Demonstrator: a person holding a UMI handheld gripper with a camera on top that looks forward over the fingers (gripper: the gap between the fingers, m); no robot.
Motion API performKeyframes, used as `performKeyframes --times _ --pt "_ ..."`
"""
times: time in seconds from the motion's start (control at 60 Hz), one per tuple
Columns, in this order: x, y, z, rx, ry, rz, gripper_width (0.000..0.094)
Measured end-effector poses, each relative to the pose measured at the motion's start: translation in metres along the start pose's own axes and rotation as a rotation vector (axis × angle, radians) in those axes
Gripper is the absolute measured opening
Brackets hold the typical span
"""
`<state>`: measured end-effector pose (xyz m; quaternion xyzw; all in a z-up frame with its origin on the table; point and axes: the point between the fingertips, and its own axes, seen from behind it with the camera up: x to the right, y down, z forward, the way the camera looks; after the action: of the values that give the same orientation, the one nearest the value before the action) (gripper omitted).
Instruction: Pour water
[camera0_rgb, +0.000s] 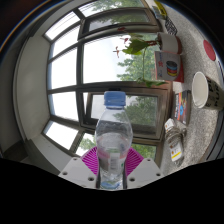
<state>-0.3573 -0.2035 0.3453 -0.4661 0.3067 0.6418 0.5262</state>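
Window (95, 70) bkgd; fingers (111, 166) clamp btl (112, 140) upright.

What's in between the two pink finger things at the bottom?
A clear plastic water bottle with a blue cap stands between the gripper's pink pads. The gripper view shows it, in front of a big window.

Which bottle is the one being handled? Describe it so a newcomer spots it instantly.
Start at the big window. In front of it, held upright between the tongs, is a clear plastic bottle. Its blue cap sets it apart from the smaller bottle on the table to the right.
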Motion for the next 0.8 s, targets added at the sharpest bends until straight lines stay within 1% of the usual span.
performKeyframes --times 0.1,0.167,0.283,0.367,0.483,0.65,0.8 --pt "0.021 -0.038 0.012 0.072 -0.037 0.321 0.0291" --pt "0.038 -0.053 0.018 0.109 -0.043 0.486 0.0291" --pt "0.073 -0.073 0.019 0.17 -0.028 0.676 0.029" --pt "0.091 -0.083 0.017 0.193 -0.014 0.749 0.0291" --pt "0.099 -0.079 0.016 0.176 0.007 0.782 0.0292" --pt "0.084 -0.076 0.017 0.134 0.002 0.744 0.0292" --pt "0.056 -0.082 0.031 0.054 0.05 0.447 0.0292"
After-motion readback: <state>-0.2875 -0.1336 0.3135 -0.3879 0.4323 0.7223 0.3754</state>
